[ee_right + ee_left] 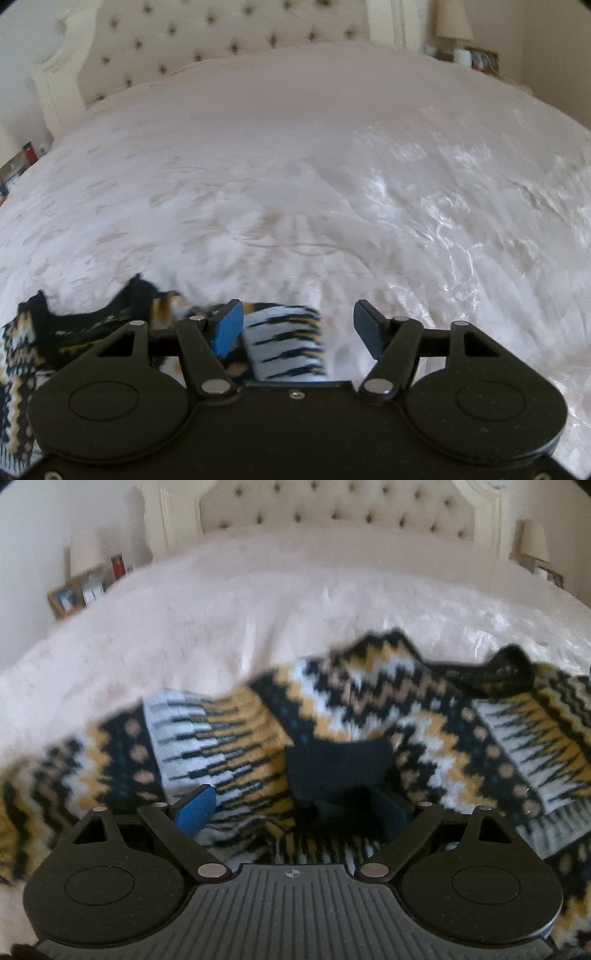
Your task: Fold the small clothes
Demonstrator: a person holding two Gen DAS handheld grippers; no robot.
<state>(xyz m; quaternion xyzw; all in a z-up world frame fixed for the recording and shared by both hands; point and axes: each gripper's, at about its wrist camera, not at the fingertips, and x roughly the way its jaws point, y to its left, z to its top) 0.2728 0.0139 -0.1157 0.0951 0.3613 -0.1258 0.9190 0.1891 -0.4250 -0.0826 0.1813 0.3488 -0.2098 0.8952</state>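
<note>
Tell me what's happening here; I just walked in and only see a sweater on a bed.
A person is folding a patterned knit sweater on a white bedspread with two handheld grippers. The left gripper is over the sweater with knit bunched between its fingers; whether it grips is unclear. The right gripper is open at the sweater's edge, a sleeve end loose between its fingers.

A wide bed with a pale, slightly glossy bedspread fills both views. Behind it stands a cream tufted headboard with dark buttons. At one side a wooden bedside table holds a red container. At the other side stands a lamp with a pale shade.
</note>
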